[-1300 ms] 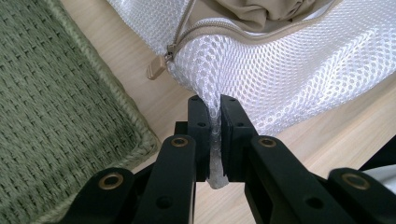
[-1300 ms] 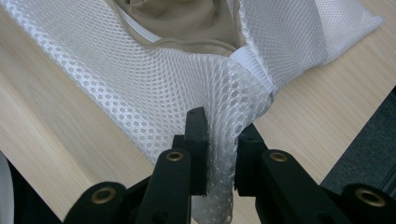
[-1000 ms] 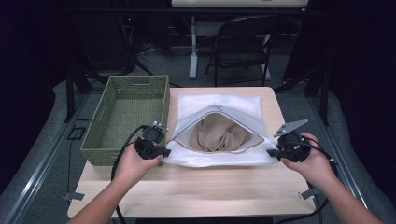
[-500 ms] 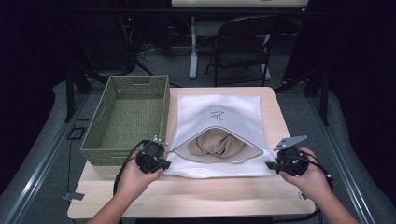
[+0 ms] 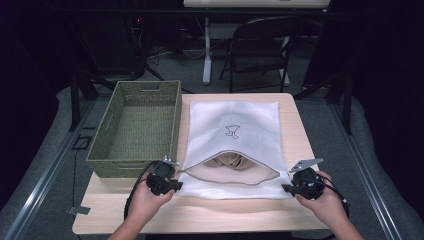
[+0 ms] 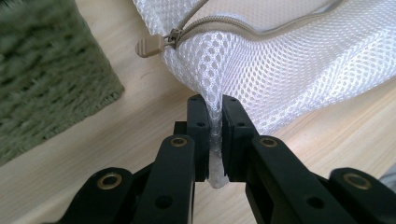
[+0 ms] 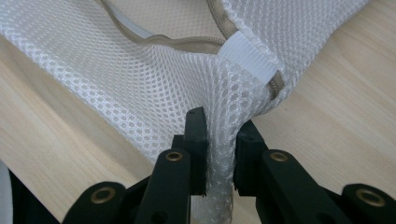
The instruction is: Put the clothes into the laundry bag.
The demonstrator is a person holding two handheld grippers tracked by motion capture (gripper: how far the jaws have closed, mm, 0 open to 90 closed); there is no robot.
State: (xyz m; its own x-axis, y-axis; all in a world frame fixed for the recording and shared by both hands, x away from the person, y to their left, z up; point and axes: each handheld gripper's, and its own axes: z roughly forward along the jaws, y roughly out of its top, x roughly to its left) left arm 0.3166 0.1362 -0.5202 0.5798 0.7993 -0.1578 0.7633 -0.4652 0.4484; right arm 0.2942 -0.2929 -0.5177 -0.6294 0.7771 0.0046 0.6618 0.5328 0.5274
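From where I stand, both grippers have the white mesh bag [image 5: 235, 142] by its near corners. The left gripper [image 6: 213, 112] is clamped tight on a pinch of mesh just below the zip pull [image 6: 152, 45]; the right gripper [image 7: 218, 122] is closed on a twisted fold of mesh under the white tape tab [image 7: 250, 59] at the other end of the zip. The bag lies flat on the wooden table [image 5: 200, 217], its mouth unzipped and facing the person, with a tan cloth [image 5: 231, 161] showing inside. The green woven basket [image 5: 137, 127] sits just beside the bag on the left.

The work in hand looks like getting that cloth out of the bag, probably by lifting the near edge or tipping the bag. To do it well, I'd say both hands should rise together and keep level, so the mouth stays wide and the cloth doesn't bunch against the zip. The grips are only on thin folds of mesh, so a slow, even pull is safer than a jerk, which could slip the fabric out. The left hand [image 5: 145, 200] should stay clear of the basket wall as it moves.
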